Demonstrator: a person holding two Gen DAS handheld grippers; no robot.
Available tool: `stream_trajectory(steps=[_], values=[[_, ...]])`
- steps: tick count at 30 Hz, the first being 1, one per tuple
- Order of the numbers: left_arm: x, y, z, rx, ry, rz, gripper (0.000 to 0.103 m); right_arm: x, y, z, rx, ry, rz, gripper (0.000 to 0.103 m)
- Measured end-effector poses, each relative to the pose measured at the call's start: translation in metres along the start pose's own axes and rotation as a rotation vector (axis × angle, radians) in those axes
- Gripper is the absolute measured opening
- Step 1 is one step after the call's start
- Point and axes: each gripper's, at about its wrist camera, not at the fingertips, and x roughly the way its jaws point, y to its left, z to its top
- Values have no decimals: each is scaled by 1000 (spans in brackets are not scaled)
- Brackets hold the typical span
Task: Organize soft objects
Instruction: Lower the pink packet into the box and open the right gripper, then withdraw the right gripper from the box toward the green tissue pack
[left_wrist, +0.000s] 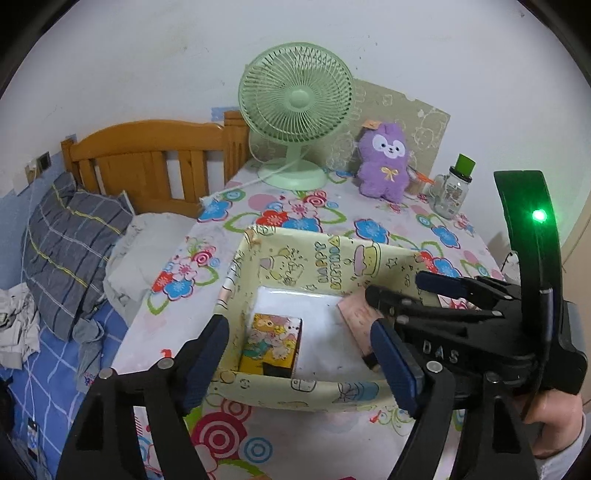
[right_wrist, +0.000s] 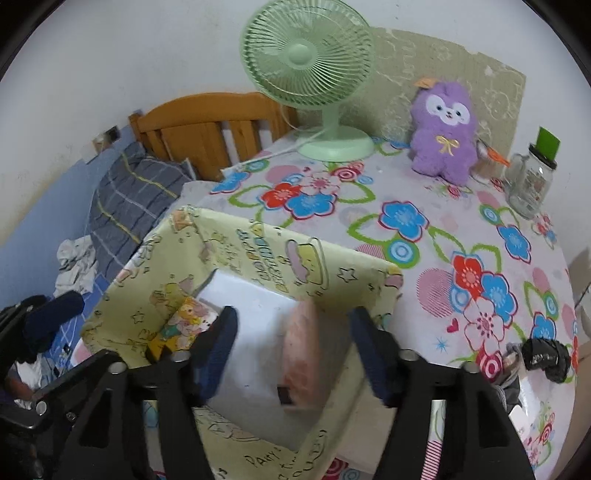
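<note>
1. Two small packs lie inside the yellow gift-wrapped box (left_wrist: 314, 254), the landmark here: a cartoon-printed tissue pack (left_wrist: 271, 345) in its near-left corner and a pink pack (right_wrist: 301, 354) against its right wall, both on the white floor of the box and well apart.
2. The left hand-held gripper (left_wrist: 301, 363) hangs over the near rim of the box with its blue-padded fingers (left_wrist: 207, 363) spread wide; nothing is between them, and the cartoon pack lies free below.
3. The right hand-held gripper (right_wrist: 291, 354) hovers over the right half of the box, its jaws wide apart on either side of the pink pack; the pads do not press on it. This view is blurred, so whether the pack is lying flat or tilted cannot be told.
4. In the left wrist view the right hand-held gripper reaches in over the right wall of the box, with a hand (left_wrist: 554, 417) behind it.
5. The box stands on the table (right_wrist: 443, 229), which wears a flowered cloth.
6. Beyond the box, at the far edge of the table, stand a green desk fan (left_wrist: 295, 110), a purple plush toy (left_wrist: 386, 162) and a glass jar (left_wrist: 450, 194) with a green top.
7. Left of the box is a bed (left_wrist: 55, 332) with a grey checked pillow (left_wrist: 66, 243) and a wooden headboard (left_wrist: 147, 155).
</note>
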Motion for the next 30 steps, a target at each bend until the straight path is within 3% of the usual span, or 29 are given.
stream_trajectory(steps=[4,16,30], values=[[-1,1,2,-8,0,-5,84,-7,7,1,-40,-28,-56,78],[-15,-18,4,10,-27,-46,86,-39,-9,-3,-13,-90,-69,79],[-27,-72,5,71,-50,-121,88,-99,-61,-34,87,-162,-156,80]])
